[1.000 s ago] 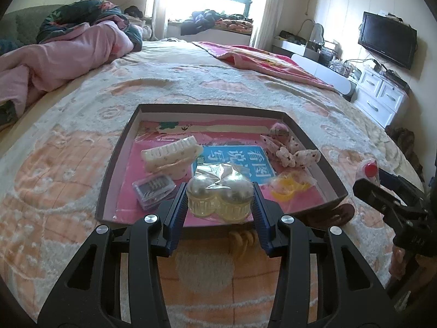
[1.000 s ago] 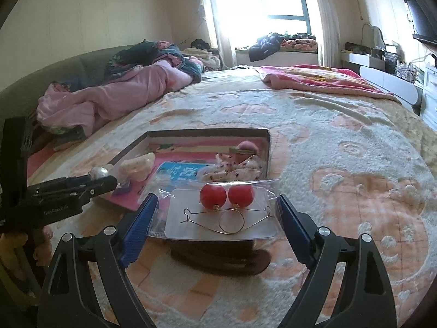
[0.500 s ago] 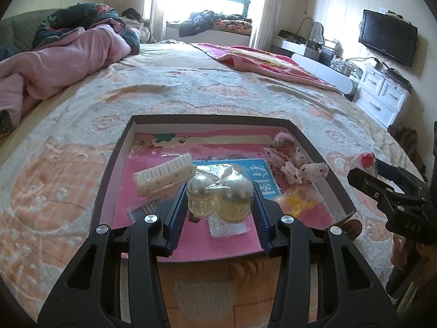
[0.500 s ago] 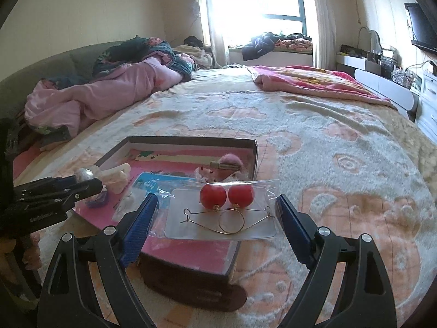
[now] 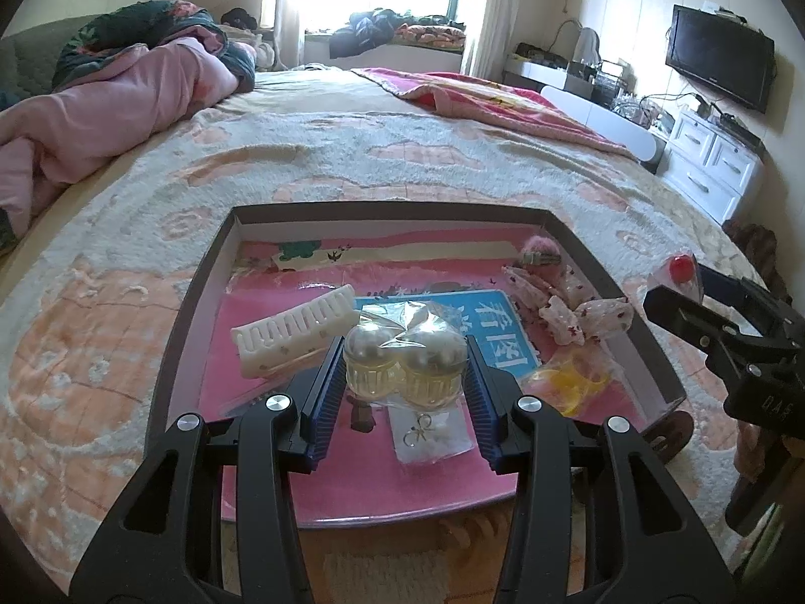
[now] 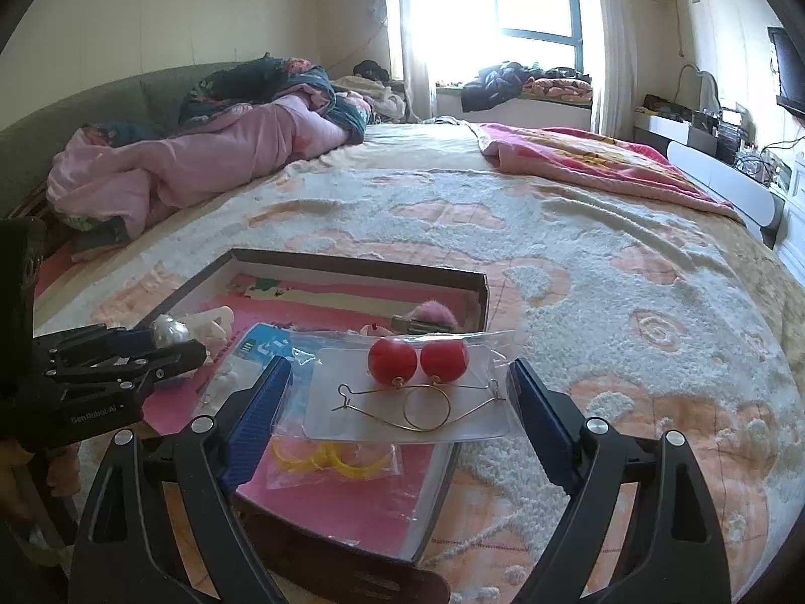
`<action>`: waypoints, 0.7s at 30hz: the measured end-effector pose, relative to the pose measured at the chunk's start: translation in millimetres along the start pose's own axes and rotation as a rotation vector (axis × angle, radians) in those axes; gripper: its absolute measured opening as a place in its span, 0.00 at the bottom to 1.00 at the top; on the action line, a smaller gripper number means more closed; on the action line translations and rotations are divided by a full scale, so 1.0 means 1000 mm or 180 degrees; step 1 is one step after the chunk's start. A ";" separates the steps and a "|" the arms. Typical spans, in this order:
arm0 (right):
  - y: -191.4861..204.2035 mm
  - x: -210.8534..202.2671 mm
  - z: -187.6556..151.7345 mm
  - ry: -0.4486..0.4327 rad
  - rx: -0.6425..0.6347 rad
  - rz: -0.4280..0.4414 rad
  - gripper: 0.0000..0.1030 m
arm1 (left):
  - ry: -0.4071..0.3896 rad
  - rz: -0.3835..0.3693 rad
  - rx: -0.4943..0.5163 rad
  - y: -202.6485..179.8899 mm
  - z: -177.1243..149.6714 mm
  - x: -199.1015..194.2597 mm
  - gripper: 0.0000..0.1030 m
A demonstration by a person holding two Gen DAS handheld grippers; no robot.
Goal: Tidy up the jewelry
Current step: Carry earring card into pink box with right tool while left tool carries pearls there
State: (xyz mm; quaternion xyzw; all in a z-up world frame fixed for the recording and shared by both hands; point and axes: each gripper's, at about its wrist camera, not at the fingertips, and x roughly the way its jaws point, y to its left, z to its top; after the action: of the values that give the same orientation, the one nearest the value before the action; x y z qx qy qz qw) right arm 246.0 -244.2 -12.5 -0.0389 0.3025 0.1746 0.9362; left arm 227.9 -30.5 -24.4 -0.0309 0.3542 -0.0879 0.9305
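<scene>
My left gripper (image 5: 403,370) is shut on a clear bag of pearl-topped gold earrings (image 5: 402,360), held over the near part of a dark-rimmed tray (image 5: 188,302) with a pink floor. In the right wrist view, my right gripper (image 6: 400,395) is shut, jaws wide, on a clear bag of red ball earrings (image 6: 417,377) with gold wire hoops. It hangs over the tray's (image 6: 352,266) near right corner. The tray holds a white hair claw (image 5: 294,332), a blue card (image 5: 498,322), floral fabric bows (image 5: 578,312), a bag of yellow rings (image 6: 329,458) and a small bag with a gold charm (image 5: 427,433).
The tray lies on a fluffy cream and peach bedspread (image 6: 629,302). A pink quilt (image 5: 100,100) is heaped at the far left and a pink blanket (image 6: 578,161) at the far right. A white dresser (image 5: 714,161) and a TV (image 5: 719,63) stand beyond the bed.
Both grippers have moved forward over the tray with their bags still held. The tray now lies beneath each bag and looks nearer.
</scene>
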 end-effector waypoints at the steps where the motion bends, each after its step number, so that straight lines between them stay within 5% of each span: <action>1: 0.000 0.002 0.000 0.0011 -0.0011 -0.0004 0.82 | 0.0006 0.0002 0.0005 0.000 0.000 0.001 0.35; 21: 0.011 0.044 -0.007 0.0315 -0.0304 0.0042 0.82 | 0.0076 0.0062 -0.0029 0.007 -0.002 0.022 0.35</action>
State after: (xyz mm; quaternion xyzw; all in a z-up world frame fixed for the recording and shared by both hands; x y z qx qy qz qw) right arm 271.5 -222.0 -42.8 -0.0902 0.3400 0.1929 0.9160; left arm 243.9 -27.3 -41.0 -0.0307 0.3659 -0.0776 0.9269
